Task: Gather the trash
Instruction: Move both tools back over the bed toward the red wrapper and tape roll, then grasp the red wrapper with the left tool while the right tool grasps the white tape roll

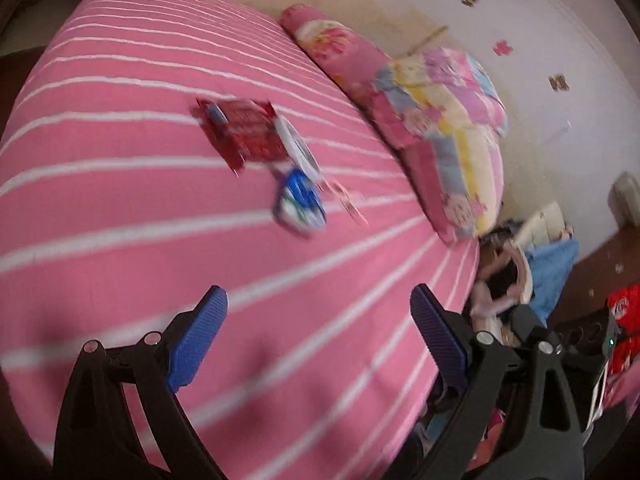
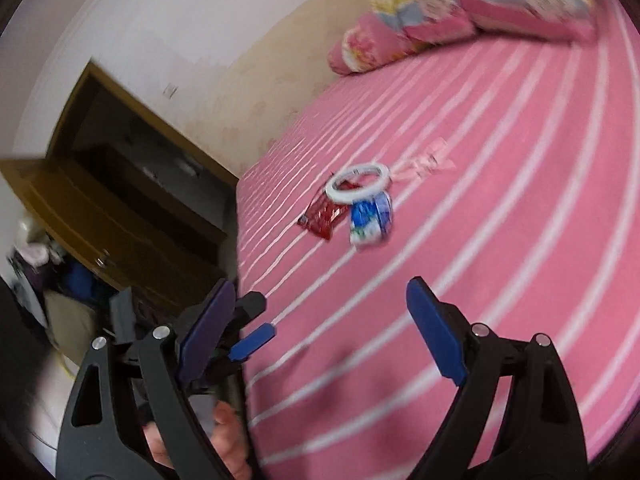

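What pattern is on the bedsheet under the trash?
Pink with thin white stripes on the bedsheet, clearest in the left wrist view.

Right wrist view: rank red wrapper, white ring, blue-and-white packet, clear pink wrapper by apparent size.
1. white ring
2. red wrapper and blue-and-white packet: these look about alike, so no ranking between them; the ring also covers part of the red one.
3. clear pink wrapper: blurred and slightly farther away, so unsure.

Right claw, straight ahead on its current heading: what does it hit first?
Likely the pink striped bedspread just short of the trash; beyond that, the blue-and-white wrapper. The right claw is open and empty; depth is unclear.
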Demonstrator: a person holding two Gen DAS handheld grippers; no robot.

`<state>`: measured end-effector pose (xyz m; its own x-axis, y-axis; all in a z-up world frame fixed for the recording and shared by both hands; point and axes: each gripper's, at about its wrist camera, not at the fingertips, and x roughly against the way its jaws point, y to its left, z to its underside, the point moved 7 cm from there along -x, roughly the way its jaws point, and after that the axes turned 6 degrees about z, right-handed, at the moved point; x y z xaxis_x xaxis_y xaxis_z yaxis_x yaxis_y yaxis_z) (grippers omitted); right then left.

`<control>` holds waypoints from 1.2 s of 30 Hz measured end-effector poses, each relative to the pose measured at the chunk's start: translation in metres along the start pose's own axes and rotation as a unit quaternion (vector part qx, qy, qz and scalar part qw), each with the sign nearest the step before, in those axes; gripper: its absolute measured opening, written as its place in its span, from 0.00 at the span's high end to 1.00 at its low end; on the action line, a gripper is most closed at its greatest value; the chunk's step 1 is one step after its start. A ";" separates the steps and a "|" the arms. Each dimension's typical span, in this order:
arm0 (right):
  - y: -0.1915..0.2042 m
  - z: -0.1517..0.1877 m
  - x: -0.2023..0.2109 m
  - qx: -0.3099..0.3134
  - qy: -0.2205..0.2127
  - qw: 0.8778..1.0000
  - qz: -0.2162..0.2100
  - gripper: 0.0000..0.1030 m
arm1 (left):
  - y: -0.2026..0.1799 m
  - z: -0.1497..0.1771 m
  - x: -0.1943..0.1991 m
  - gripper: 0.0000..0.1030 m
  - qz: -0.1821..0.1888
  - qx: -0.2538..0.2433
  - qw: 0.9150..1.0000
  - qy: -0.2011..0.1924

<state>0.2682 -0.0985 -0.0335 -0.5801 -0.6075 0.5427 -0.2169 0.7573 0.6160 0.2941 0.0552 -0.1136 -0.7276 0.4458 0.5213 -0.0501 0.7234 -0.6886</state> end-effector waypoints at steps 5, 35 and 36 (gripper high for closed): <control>0.022 -0.011 -0.061 0.115 -0.020 0.992 0.042 0.16 | 0.030 -0.042 -0.027 0.13 -0.027 0.003 1.000 0.000; 0.019 -0.053 -0.253 0.327 0.019 0.933 0.145 0.45 | 0.109 -0.141 -0.125 0.14 -0.024 0.092 0.995 0.014; 0.018 -0.054 -0.256 0.329 0.020 0.932 0.149 0.46 | 0.107 -0.142 -0.127 0.15 -0.030 0.087 0.996 0.015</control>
<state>0.4556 0.0573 -0.1303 -0.6651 -0.3448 0.6624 -0.4925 0.8693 -0.0420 0.4784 0.1508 -0.1826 -0.6997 0.4212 0.5771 -0.2124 0.6487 -0.7309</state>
